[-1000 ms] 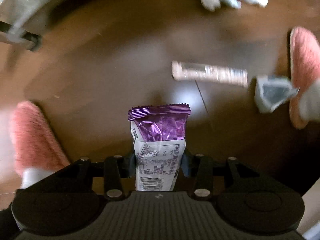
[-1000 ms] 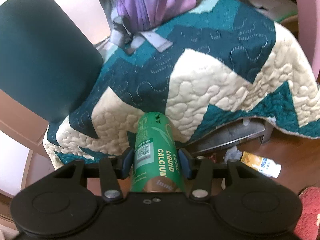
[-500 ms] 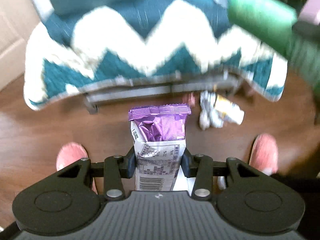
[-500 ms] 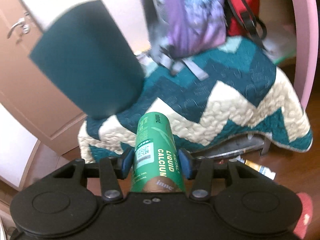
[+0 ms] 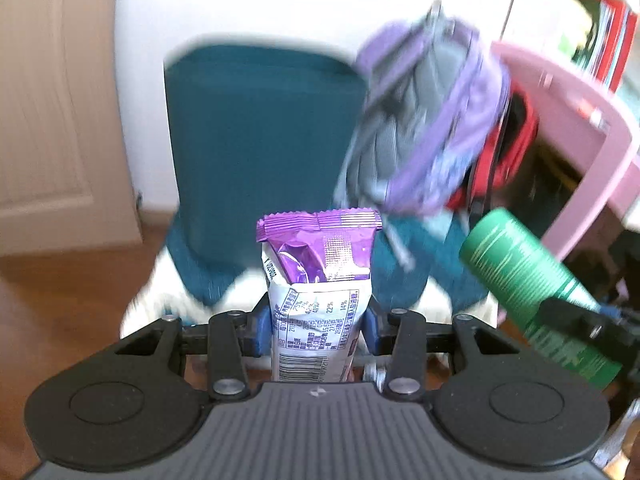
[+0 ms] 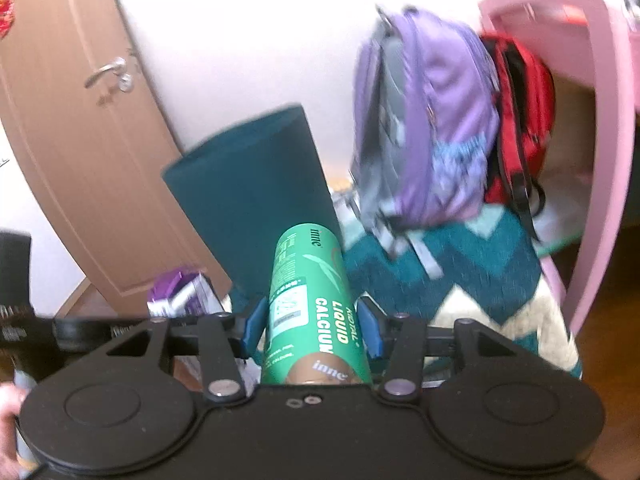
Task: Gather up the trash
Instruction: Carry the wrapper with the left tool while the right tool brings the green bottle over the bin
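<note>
My left gripper [image 5: 318,328] is shut on a purple and white snack wrapper [image 5: 318,280], which stands upright between the blue pads. My right gripper [image 6: 312,328] is shut on a green "Liquid Calcium" tube [image 6: 312,300]. Both are held up in the air, facing a chair. The green tube also shows at the right of the left wrist view [image 5: 528,288], and the wrapper shows at the left of the right wrist view [image 6: 180,294]. The two grippers are side by side.
Ahead is a teal chair back [image 5: 260,140] with a teal and cream zigzag quilt [image 6: 480,280] on the seat. A purple backpack [image 6: 432,128] and a red bag [image 6: 520,120] hang by a pink frame [image 6: 612,140]. A brown door [image 6: 80,140] is left.
Both grippers have risen and tilted up. The left view went from the floor with trash and slippers to the chair back and wall. The grips are unchanged.
</note>
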The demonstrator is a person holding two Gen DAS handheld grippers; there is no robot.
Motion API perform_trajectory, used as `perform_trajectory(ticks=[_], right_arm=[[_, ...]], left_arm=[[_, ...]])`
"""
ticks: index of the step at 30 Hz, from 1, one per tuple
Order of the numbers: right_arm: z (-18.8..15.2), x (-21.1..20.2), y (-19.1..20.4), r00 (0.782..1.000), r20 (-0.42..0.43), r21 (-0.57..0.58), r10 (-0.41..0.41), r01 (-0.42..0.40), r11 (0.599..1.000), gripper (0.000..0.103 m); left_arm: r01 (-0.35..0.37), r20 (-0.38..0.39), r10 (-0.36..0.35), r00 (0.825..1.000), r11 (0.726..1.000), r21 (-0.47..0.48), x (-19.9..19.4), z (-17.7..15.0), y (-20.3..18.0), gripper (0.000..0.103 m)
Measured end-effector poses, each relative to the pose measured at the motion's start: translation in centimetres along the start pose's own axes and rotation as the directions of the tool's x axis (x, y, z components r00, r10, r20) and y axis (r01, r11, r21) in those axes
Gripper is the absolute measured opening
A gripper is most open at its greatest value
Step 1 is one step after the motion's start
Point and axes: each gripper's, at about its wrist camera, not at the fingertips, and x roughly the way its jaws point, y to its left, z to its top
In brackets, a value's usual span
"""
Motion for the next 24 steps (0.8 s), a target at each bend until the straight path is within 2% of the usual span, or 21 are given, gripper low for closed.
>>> perform_trajectory(ticks=[5, 9, 14, 19, 24], right_arm=[[4.9, -0.8, 3.0, 0.997, 0.077, -0.069, 0.015, -0.010, 0.998, 0.049], [8.6, -0.3, 5.3, 0.992, 0.120, -0.110, 0.027, -0.013, 0.994, 0.049], [13.4, 2.6, 7.9, 0.987, 0.155, -0.154, 0.037, -0.012, 0.988, 0.049], [16.8, 7.2, 10.1, 0.988, 0.153, -0.210, 0.023, 0.010, 0.978, 0.049], [18.5, 13.5, 11.1, 0.995, 0.101, -0.250, -0.007, 0.032, 0.968, 0.049]], left_arm=[[0.011, 0.134, -0.013, 0.991, 1.000, 0.014, -3.7, 6.1, -0.3, 0.042], [-0.016, 0.227, 0.008, 0.974, 0.999, 0.035, -5.2, 10.7, -0.4, 0.042], [-0.060, 0.313, 0.044, 0.949, 0.997, 0.043, -5.8, 16.3, 0.1, 0.042], [-0.097, 0.342, 0.077, 0.936, 0.994, 0.041, -3.8, 21.1, 1.1, 0.042], [-0.147, 0.284, 0.124, 0.951, 0.987, 0.062, 1.7, 23.8, 2.4, 0.042]])
